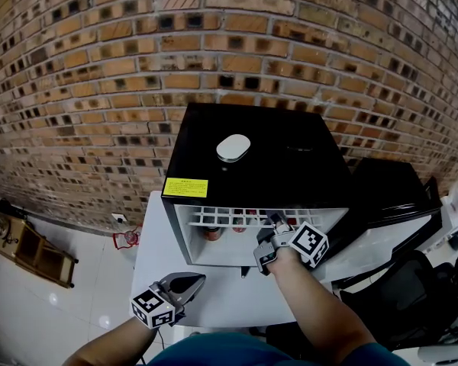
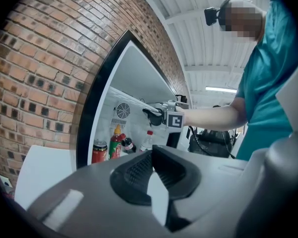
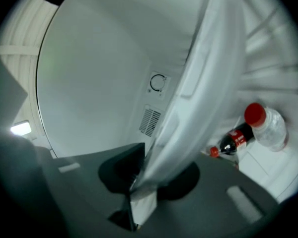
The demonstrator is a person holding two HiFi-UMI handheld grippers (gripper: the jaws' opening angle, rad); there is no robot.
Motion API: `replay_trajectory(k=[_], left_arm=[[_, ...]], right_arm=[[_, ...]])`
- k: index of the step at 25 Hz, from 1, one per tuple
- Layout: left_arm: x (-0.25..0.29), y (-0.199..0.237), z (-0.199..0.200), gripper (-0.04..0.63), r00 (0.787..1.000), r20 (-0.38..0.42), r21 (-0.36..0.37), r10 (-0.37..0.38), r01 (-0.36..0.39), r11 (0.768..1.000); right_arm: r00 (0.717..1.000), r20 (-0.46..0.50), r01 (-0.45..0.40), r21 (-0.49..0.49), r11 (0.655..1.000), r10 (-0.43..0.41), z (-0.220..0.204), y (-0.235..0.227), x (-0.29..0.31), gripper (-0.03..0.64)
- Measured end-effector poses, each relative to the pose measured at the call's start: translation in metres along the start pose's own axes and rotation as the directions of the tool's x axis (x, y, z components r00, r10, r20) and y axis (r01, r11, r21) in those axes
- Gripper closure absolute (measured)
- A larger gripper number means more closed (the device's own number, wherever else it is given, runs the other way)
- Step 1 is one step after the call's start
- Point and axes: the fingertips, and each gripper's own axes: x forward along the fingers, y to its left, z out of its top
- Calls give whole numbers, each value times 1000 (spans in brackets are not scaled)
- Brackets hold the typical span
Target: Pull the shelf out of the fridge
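The wall (image 1: 99,52) is red-brown brick flecked with near-black ones, set in pale mortar. The fridge (image 1: 290,166) is glossy black outside and white inside, with a yellow label (image 1: 185,187). Its shelf (image 1: 221,218) is a white grid, and the bench (image 1: 149,242) is white. Inside are a red can (image 2: 99,151), a red sauce bottle (image 2: 116,144) with a yellow cap and what looks like a green label, a dark cola bottle (image 2: 128,145) labelled red, and a clear bottle (image 2: 147,139) capped red. The left claw (image 1: 198,280) and right claw (image 1: 273,221) are grey, with black-and-white squares on their cubes.

Light: bright, even; lamp (image 2: 221,89) glows right of fridge (image 2: 139,78).
Blur: shelf (image 3: 188,103) in fridge smeared.
Edges: bent, dark.
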Motion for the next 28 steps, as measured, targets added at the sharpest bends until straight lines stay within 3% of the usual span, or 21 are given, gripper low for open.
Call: replay_trajectory(k=[28], left_arm=[[-16,-15,1,597,1000,20,13,-15,15,1000]], right_arm=[[1000,0,4,40,999,-4,-21,11,-46,554]])
